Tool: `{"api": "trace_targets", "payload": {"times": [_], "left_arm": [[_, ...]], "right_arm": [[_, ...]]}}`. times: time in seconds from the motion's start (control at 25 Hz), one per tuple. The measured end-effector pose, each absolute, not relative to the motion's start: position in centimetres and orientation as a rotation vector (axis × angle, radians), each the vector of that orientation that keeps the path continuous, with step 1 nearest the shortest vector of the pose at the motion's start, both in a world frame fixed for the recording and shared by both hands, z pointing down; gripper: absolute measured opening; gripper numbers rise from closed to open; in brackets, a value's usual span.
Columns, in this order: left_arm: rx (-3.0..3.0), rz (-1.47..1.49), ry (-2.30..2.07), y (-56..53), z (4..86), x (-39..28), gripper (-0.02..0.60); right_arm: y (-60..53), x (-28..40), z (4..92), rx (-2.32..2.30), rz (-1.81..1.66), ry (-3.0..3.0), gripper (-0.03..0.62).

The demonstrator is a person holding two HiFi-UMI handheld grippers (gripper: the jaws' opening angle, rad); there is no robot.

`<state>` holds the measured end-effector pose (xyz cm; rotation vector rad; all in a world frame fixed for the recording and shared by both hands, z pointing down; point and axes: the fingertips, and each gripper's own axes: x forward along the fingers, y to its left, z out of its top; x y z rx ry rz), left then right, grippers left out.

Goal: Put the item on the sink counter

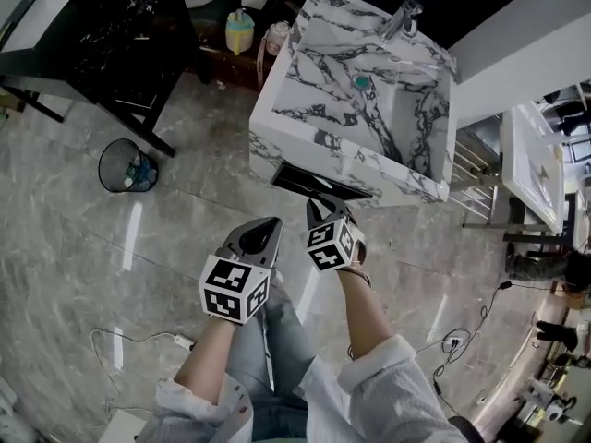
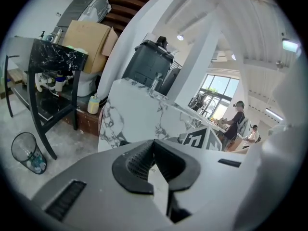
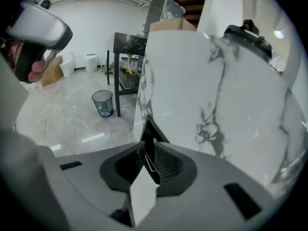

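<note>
The white marble sink unit [image 1: 305, 100] stands just ahead of me, with a faucet [image 1: 404, 17] at its back and a green drain plug [image 1: 362, 82] in the basin. My left gripper [image 1: 263, 233] is held low in front of its near face, jaws shut with nothing between them [image 2: 153, 150]. My right gripper [image 1: 323, 206] sits beside it, tips close to a dark slot [image 1: 319, 185] in the unit's front. Its jaws [image 3: 147, 150] are closed together; only a thin line shows between the pads. No loose item shows in either gripper or on the counter.
A mesh waste bin [image 1: 125, 166] stands on the floor to the left, beside a black marble table [image 1: 102, 35]. Two bottles [image 1: 239, 31] stand by the sink's far left corner. A white cable [image 1: 138, 340] trails on the floor. A white rack [image 1: 531, 164] is at the right.
</note>
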<state>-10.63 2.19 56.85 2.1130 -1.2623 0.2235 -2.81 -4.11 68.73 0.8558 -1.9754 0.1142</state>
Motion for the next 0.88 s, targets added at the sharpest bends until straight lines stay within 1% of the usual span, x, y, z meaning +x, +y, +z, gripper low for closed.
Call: {"api": "trace_targets", "payload": {"times": [0.24,0.52,0.88], "left_arm": [[2.153,0.2,-1.276,2.2,50.1,-10.5,0.017],[2.294,0.134,-1.288,0.0,41.5,-11.9,0.017],[2.449,0.061,-1.2,-1.0,34.6,-12.6,0.017]], "right_arm": [[-3.8,-4.5,59.7,0.978,0.28,-2.075,0.052],[-5.5,-6.5,48.5,1.136,0.359,-2.243,0.054],[-5.1,-7.2,38.5,1.278,0.426,-2.38,0.053]]}}
